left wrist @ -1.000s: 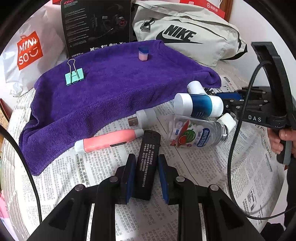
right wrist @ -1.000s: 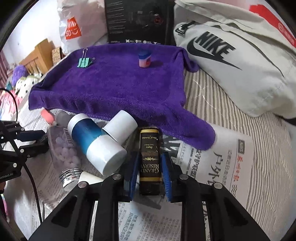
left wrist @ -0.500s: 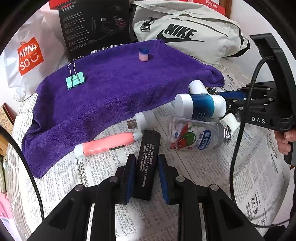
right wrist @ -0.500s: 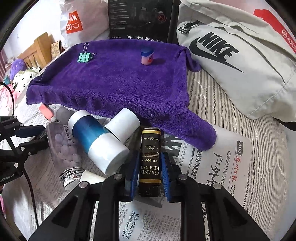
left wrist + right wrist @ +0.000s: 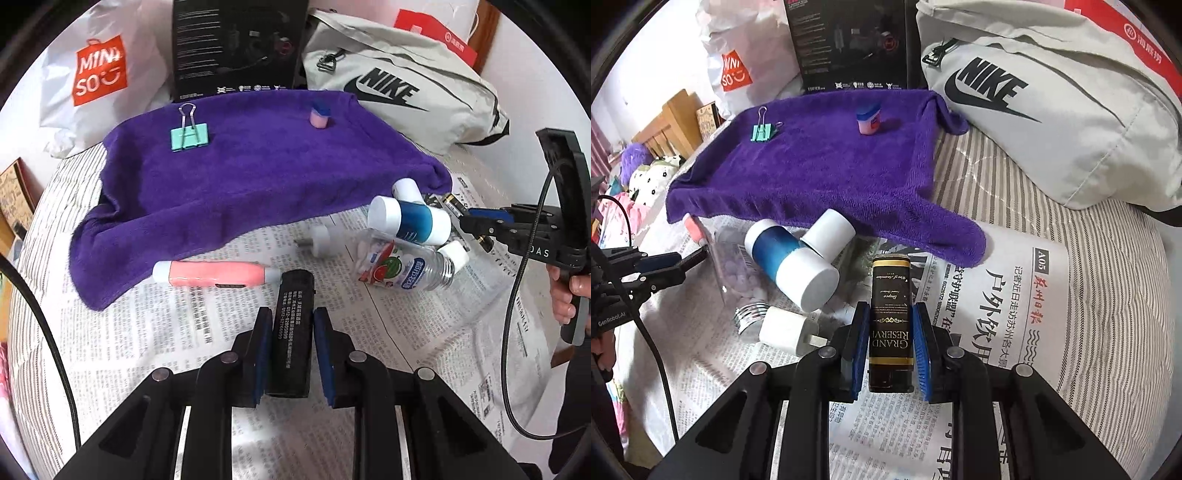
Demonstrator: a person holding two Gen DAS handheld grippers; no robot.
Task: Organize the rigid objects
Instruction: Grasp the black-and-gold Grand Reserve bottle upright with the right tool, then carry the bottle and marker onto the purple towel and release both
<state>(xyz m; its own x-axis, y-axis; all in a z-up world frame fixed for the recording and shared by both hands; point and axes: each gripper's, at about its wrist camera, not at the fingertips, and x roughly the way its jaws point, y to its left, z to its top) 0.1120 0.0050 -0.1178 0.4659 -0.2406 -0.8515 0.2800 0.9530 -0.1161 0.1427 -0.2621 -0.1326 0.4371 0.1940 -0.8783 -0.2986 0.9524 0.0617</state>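
My left gripper (image 5: 292, 314) is shut on a black bar with white print (image 5: 295, 291), held over the newspaper beside a pink tube (image 5: 214, 274). My right gripper (image 5: 891, 310) is shut on a black and gold "Grand Reserve" box (image 5: 890, 280), just off the corner of the purple towel (image 5: 831, 166). A green binder clip (image 5: 189, 136) and a small pink jar with a blue lid (image 5: 319, 116) rest on the towel. Between the grippers lie a blue and white bottle (image 5: 790, 258), a white cylinder (image 5: 831, 232), a clear candy bottle (image 5: 402, 267) and a white charger plug (image 5: 786, 330).
A grey Nike bag (image 5: 1052, 110), a black carton (image 5: 236, 48) and a white Miniso bag (image 5: 96, 70) line the back edge behind the towel. Newspaper (image 5: 1015, 288) covers the striped bedding. A person's hand (image 5: 569, 295) grips the right handle, with a cable hanging beside it.
Both grippers have drawn back a little with their objects held. The gold box has come away from the pile, and the white charger plug now shows in the right wrist view.
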